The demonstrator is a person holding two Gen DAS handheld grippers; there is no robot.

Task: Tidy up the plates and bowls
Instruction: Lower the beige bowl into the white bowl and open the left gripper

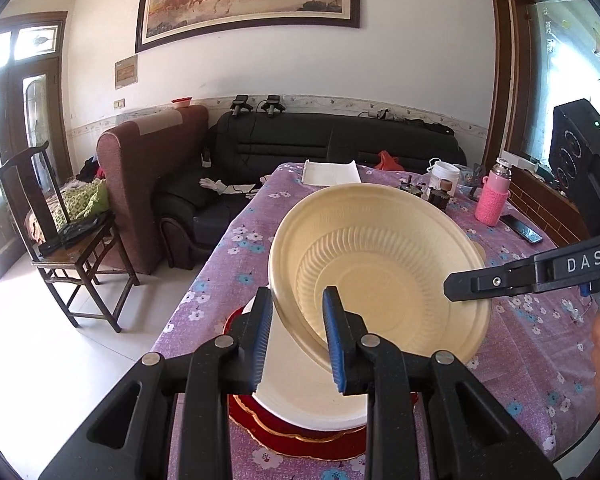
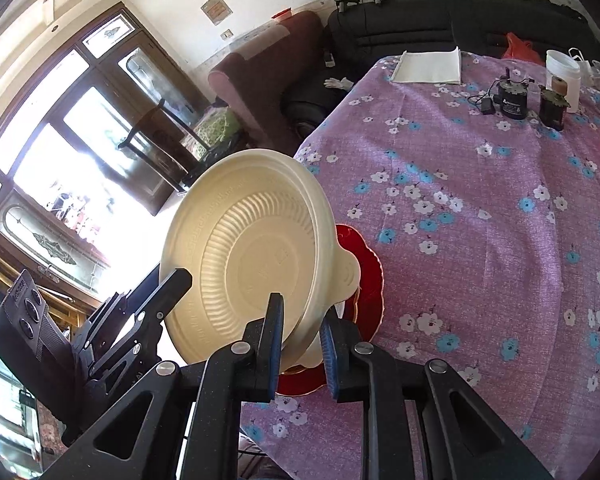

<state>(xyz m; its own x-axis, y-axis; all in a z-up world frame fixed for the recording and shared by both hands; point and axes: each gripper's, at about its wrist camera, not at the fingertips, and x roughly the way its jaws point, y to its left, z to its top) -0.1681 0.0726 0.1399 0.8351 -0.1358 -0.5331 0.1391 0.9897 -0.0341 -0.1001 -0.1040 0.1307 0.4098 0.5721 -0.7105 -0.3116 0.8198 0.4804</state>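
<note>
Both grippers grip one cream bowl [image 1: 380, 268], tilted in the air: the left gripper [image 1: 298, 340] pinches its near rim, the right gripper [image 2: 300, 344] the opposite rim. Just below them, a white plate [image 1: 300, 392] sits on red plates [image 1: 300, 438] on the bench [image 1: 520, 360].

Daylit interior, bright overall. In the left wrist view, light enters through the glazed door [image 1: 4, 92] at left and the window [image 1: 568, 80] at right; both are overexposed, and the floor [image 1: 60, 360] shows a washed-out glare. In the right wrist view, the door panes [image 2: 72, 160] are blown to white and bleed over the rim of the cream bowl [image 2: 252, 264]. Shadows on the purple floral cloth [image 2: 480, 240] are soft. Fisheye distortion bends the wall and frames toward the edges, and dark vignetting fills all 4 corners. Focus is sharp centrally; far objects are slightly soft.
</note>
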